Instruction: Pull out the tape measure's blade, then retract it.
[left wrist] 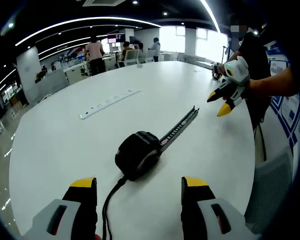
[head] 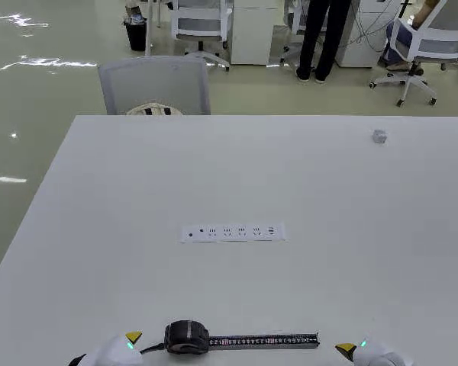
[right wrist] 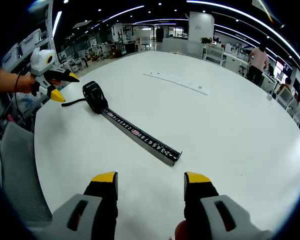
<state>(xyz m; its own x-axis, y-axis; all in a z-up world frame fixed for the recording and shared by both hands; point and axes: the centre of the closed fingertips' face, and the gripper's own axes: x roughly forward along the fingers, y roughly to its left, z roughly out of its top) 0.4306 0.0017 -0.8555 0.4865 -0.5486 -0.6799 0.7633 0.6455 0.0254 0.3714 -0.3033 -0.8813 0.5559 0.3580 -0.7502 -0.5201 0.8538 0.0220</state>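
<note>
A black tape measure lies on the white table near its front edge, its blade drawn out to the right and lying flat. In the left gripper view the case sits just ahead of my open left gripper, with its black cord running back between the jaws. My left gripper is just left of the case, not touching it. My right gripper is open, a little short of the blade's hooked end. It shows at the bottom right with nothing held.
A white power strip lies flat at the table's middle. A small grey object sits far right on the table. A grey chair stands at the far edge, with office chairs and a standing person beyond.
</note>
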